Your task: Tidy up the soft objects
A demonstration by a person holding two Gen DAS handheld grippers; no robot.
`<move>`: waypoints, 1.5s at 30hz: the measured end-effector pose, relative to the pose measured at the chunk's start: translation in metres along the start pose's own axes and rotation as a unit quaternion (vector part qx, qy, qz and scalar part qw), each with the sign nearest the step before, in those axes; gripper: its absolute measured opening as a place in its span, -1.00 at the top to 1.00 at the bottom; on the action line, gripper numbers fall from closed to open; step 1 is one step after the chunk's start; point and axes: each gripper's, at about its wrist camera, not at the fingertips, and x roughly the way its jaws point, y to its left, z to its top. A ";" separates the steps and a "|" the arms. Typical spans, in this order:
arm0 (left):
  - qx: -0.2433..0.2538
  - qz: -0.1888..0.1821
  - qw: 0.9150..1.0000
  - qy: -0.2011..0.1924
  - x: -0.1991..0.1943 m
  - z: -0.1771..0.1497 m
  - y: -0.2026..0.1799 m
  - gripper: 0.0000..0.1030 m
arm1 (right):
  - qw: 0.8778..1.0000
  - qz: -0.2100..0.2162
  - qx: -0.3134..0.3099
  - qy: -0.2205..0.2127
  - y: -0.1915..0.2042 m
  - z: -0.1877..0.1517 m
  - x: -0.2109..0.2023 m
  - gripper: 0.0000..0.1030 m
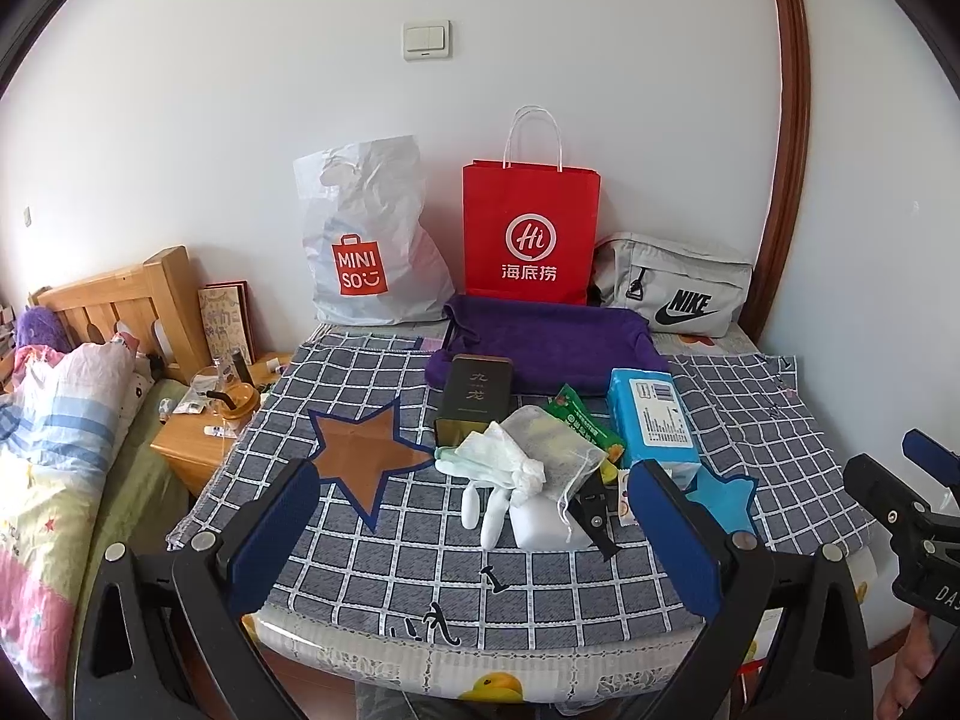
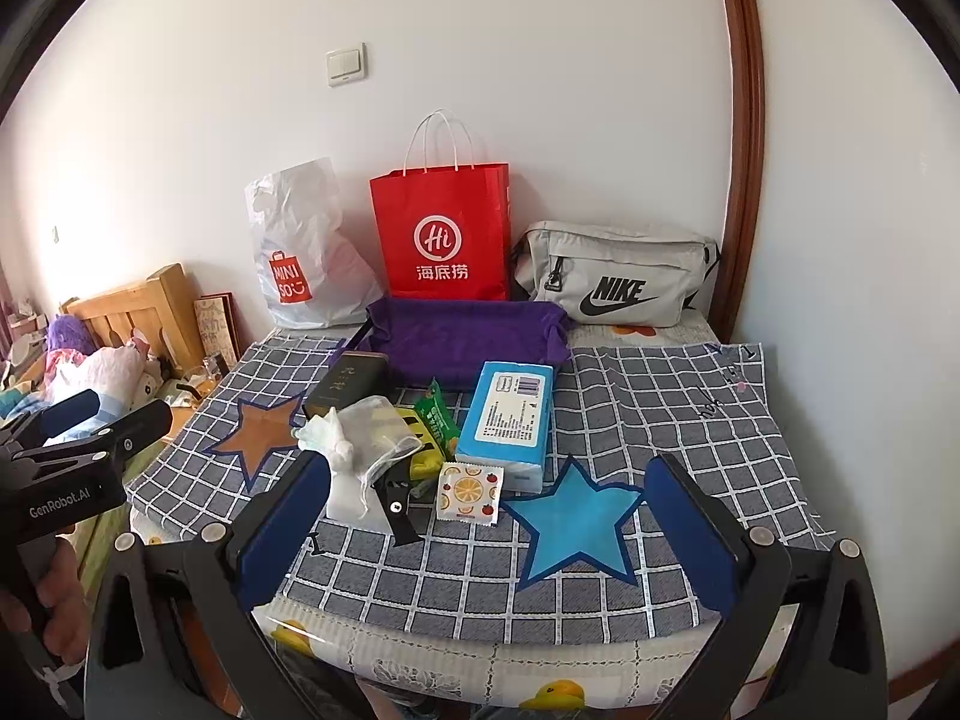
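A pile sits mid-table on the checked cloth (image 1: 372,564): a white crumpled glove (image 1: 492,456), a mesh drawstring pouch (image 1: 558,444), a blue tissue pack (image 1: 654,414), a green snack packet (image 1: 579,417), a dark tin box (image 1: 474,396), a white box (image 1: 543,525) and a black clip (image 1: 591,513). A purple fabric tray (image 1: 540,339) lies behind them. My left gripper (image 1: 474,534) is open, in front of the pile. My right gripper (image 2: 489,525) is open over the blue star patch (image 2: 576,531). The tissue pack (image 2: 507,417), the pouch (image 2: 375,435) and a fruit-print sachet (image 2: 468,492) show in the right wrist view.
A red paper bag (image 1: 531,234), a white Miniso bag (image 1: 366,246) and a grey Nike bag (image 1: 675,282) stand against the back wall. A bed (image 1: 54,420) and a wooden nightstand (image 1: 198,444) with clutter are to the left. A door frame (image 1: 786,138) is at the right.
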 end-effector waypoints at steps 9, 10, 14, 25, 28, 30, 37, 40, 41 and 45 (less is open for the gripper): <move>0.001 0.001 1.000 0.000 0.000 0.000 -0.001 -1.00 | 1.000 0.000 0.001 -0.001 -0.001 0.000 -0.001 -1.00; 0.001 0.001 1.000 0.000 0.000 0.000 -0.001 -1.00 | 1.000 0.001 0.001 -0.001 -0.001 0.000 -0.001 -1.00; 0.002 0.002 1.000 0.000 0.000 0.000 -0.002 -1.00 | 1.000 0.003 0.004 -0.002 -0.002 0.001 -0.002 -1.00; 0.004 0.003 1.000 0.000 -0.002 0.000 0.000 -1.00 | 1.000 0.003 0.003 -0.004 -0.001 0.001 -0.003 -1.00; 0.004 0.003 1.000 0.001 -0.002 0.000 -0.001 -1.00 | 1.000 0.004 0.003 -0.004 -0.001 0.001 -0.003 -1.00; 0.005 0.003 1.000 0.001 -0.003 0.000 0.001 -1.00 | 1.000 0.004 0.003 -0.004 0.000 0.001 -0.003 -1.00; 0.006 0.003 1.000 0.000 -0.004 0.000 0.002 -1.00 | 1.000 0.004 0.004 -0.005 0.000 0.001 -0.004 -1.00; 0.006 0.004 1.000 0.001 -0.003 0.001 0.001 -1.00 | 1.000 0.004 0.004 -0.005 0.000 0.001 -0.004 -1.00; 0.006 0.004 1.000 0.001 -0.003 0.001 0.000 -1.00 | 1.000 0.004 0.003 -0.005 0.000 0.000 -0.004 -1.00; 0.007 0.004 1.000 0.001 -0.003 0.001 0.000 -1.00 | 1.000 0.004 0.004 -0.005 0.000 0.000 -0.004 -1.00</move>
